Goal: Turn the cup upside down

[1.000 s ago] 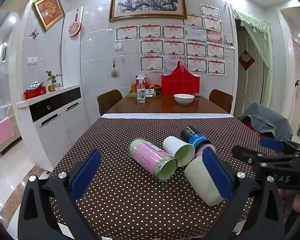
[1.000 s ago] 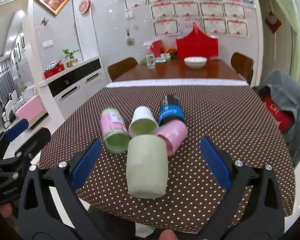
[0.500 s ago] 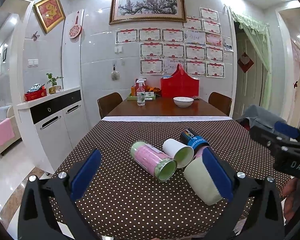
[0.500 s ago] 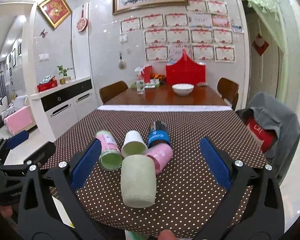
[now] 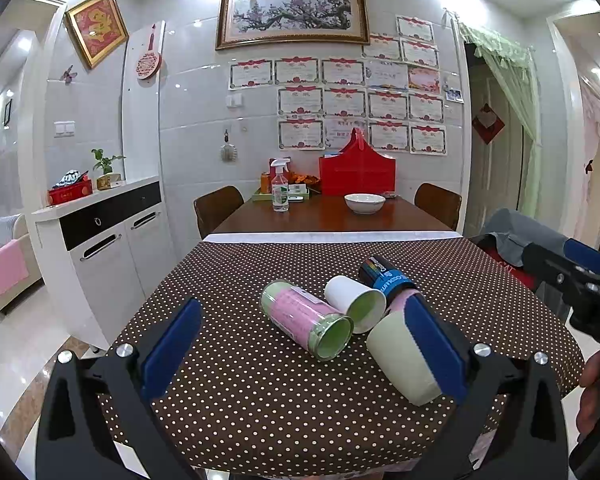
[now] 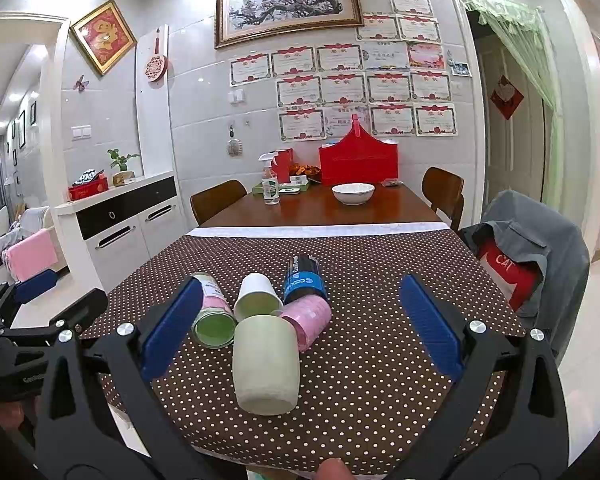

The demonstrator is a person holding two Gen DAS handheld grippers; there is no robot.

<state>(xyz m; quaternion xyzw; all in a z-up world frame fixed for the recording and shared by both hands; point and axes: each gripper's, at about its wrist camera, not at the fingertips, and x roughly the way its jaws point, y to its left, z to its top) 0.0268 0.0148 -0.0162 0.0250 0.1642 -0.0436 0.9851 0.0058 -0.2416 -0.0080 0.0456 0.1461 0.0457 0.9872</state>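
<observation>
Several cups lie on their sides in a cluster on the dotted brown tablecloth (image 6: 380,280). The nearest is a pale green cup (image 6: 266,364), its base toward the table's front edge; it also shows in the left wrist view (image 5: 400,360). Behind it lie a pink-labelled green cup (image 6: 212,312), a white cup (image 6: 256,296), a pink cup (image 6: 308,316) and a blue-black cup (image 6: 302,278). My right gripper (image 6: 300,332) is open, held above and in front of the pale green cup. My left gripper (image 5: 300,340) is open to the left of the cluster.
A chair draped with a grey jacket (image 6: 528,248) stands at the table's right. A white and black cabinet (image 5: 100,240) stands to the left. Beyond the cloth, the wooden table holds a white bowl (image 6: 352,193), a spray bottle (image 6: 270,184) and a red basket (image 6: 358,160).
Both grippers have pulled back and risen, so the cups look smaller and farther away. The right gripper has moved right in the left view. The cups have not moved.
</observation>
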